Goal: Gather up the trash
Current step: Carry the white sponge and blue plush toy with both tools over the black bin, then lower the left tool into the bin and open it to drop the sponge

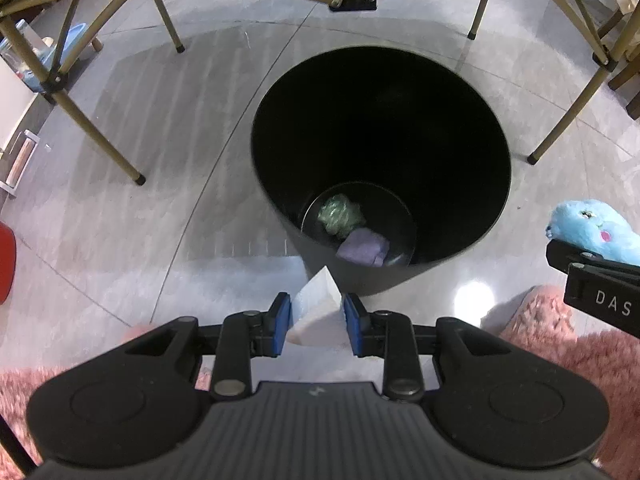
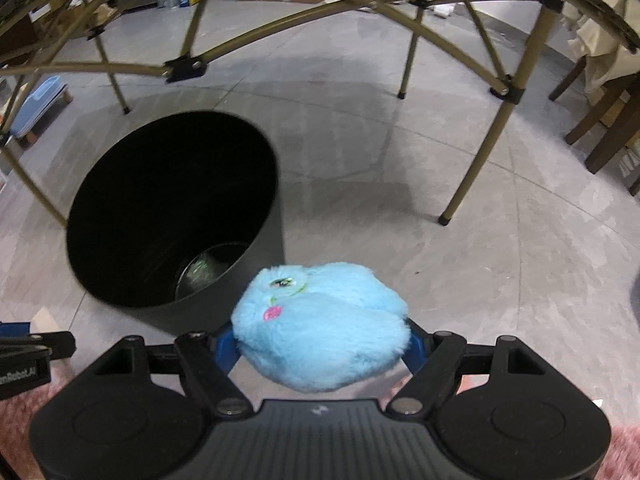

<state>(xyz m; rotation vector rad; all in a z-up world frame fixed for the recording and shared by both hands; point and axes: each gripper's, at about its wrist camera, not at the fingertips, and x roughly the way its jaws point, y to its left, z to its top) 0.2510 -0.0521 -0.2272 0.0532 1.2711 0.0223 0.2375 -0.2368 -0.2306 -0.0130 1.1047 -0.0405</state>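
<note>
Grey tiled floor (image 1: 160, 160) under a folding frame, black bin (image 1: 460, 248) open ahead.
Your left gripper (image 1: 316, 320) pinches a white paper wad (image 1: 316, 304), light and crushable, just short of the rim. Your right gripper (image 2: 320, 344) clamps a soft blue plush (image 2: 324, 320) around its middle, beside the bin; frame legs (image 2: 472, 160) stand well apart.
</note>
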